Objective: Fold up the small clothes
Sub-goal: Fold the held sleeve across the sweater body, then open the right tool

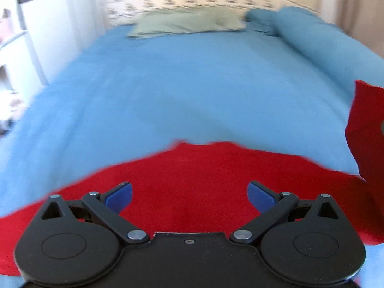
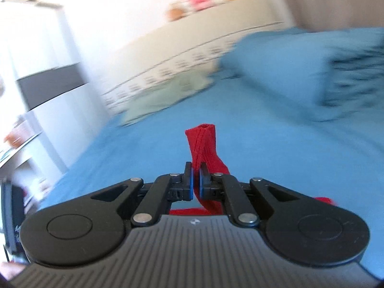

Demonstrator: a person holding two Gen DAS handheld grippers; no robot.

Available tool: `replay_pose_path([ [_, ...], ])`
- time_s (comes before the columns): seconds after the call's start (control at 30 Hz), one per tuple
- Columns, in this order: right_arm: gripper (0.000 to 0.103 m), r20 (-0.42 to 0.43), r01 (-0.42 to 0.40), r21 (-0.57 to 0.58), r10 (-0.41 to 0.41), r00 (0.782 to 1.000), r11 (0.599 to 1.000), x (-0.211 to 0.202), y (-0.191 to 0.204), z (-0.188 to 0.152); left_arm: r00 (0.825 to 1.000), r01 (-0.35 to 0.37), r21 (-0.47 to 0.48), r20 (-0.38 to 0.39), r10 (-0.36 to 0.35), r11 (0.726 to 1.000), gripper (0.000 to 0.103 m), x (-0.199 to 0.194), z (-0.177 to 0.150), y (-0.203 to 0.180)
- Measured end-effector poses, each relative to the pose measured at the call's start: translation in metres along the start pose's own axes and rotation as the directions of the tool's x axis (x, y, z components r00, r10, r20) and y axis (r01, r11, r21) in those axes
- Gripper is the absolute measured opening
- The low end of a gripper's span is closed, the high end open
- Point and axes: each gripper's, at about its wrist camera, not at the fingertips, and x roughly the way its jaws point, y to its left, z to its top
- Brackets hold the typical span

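Right wrist view: red garment [image 2: 204, 148] pinched in the right gripper [image 2: 195, 180], a bunched strip poking up, the rest hidden below. Left gripper [image 1: 189, 195] spread wide, released, over red cloth on the blue bed [image 1: 180, 84]'s near edge; blurry pillow [image 1: 187, 22] by the headboard.

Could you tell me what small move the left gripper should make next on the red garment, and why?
Probably lower and close the left gripper on the red garment just below it. Its jaws stand wide open with nothing between them, while the right gripper is shut on a bunched piece of the same red cloth above the blue bedsheet. A second grip would likely let both lift and spread it for folding.
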Motion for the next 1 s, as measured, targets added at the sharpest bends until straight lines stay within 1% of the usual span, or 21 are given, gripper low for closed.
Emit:
replay_pose_path([
  [0.07, 0.02, -0.034, -0.083, -0.024, 0.082, 0.996, 0.996, 0.02, 0.044, -0.02, 0.999, -0.037, -0.032, -0.009, 0.037, 0.999, 0.103, 0.0, -0.007, 0.039],
  [0.13, 0.02, -0.076, -0.144, -0.046, 0.14, 0.987, 0.989, 0.039, 0.084, -0.044, 0.999, -0.048, -0.07, -0.021, 0.046, 0.996, 0.103, 0.001, -0.015, 0.075],
  [0.2, 0.02, -0.125, -0.202, -0.065, 0.192, 0.973, 0.977, 0.055, 0.12, -0.072, 0.998, -0.055, -0.104, -0.031, 0.052, 0.993, 0.103, 0.002, -0.025, 0.105],
  [0.3, 0.02, -0.196, -0.25, -0.099, 0.228, 0.954, 0.963, 0.073, 0.164, -0.111, 0.998, -0.061, -0.146, -0.04, 0.056, 0.987, 0.103, 0.002, -0.042, 0.142],
  [0.37, 0.02, -0.228, -0.249, -0.143, 0.213, 0.95, 0.958, 0.082, 0.188, -0.137, 0.998, -0.056, -0.166, -0.043, 0.049, 0.985, 0.103, 0.002, -0.051, 0.16],
  [0.4, 0.02, -0.244, -0.251, -0.152, 0.21, 0.947, 0.956, 0.087, 0.193, -0.148, 0.998, -0.051, -0.171, -0.046, 0.044, 0.984, 0.103, 0.004, -0.056, 0.165],
  [0.43, 0.02, -0.264, -0.254, -0.154, 0.208, 0.942, 0.955, 0.092, 0.198, -0.158, 0.998, -0.044, -0.177, -0.048, 0.036, 0.983, 0.103, 0.004, -0.064, 0.17],
  [0.47, 0.02, -0.279, -0.255, -0.164, 0.203, 0.939, 0.953, 0.097, 0.206, -0.168, 0.998, -0.034, -0.184, -0.05, 0.025, 0.982, 0.103, 0.006, -0.065, 0.173],
  [0.57, 0.02, -0.311, -0.249, -0.226, 0.172, 0.935, 0.942, 0.115, 0.223, -0.195, 0.999, -0.007, -0.182, -0.048, -0.002, 0.983, 0.103, 0.007, -0.073, 0.18],
  [0.63, 0.02, -0.308, -0.238, -0.281, 0.147, 0.94, 0.93, 0.119, 0.231, -0.212, 0.999, 0.006, -0.175, -0.038, -0.013, 0.985, 0.103, 0.005, -0.081, 0.182],
  [0.77, 0.02, -0.327, -0.226, -0.354, 0.107, 0.939, 0.908, 0.133, 0.243, -0.237, 0.999, 0.032, -0.188, -0.029, -0.038, 0.982, 0.103, 0.005, -0.086, 0.184],
  [0.87, 0.023, -0.319, -0.232, -0.394, 0.104, 0.942, 0.889, 0.133, 0.244, -0.25, 0.999, 0.034, -0.188, -0.025, -0.04, 0.982, 0.103, 0.004, -0.086, 0.187],
  [0.93, 0.031, -0.317, -0.24, -0.418, 0.107, 0.943, 0.876, 0.134, 0.248, -0.253, 0.998, 0.05, -0.188, -0.02, -0.055, 0.981, 0.103, 0.004, -0.084, 0.186],
  [0.97, 0.04, -0.318, -0.247, -0.424, 0.112, 0.941, 0.871, 0.133, 0.25, -0.253, 0.998, 0.055, -0.188, -0.02, -0.059, 0.981, 0.103, 0.002, -0.082, 0.185],
  [1.0, 0.055, -0.324, -0.26, -0.426, 0.122, 0.938, 0.867, 0.132, 0.251, -0.254, 0.998, 0.058, -0.186, -0.02, -0.063, 0.981, 0.103, 0.002, -0.08, 0.185],
])
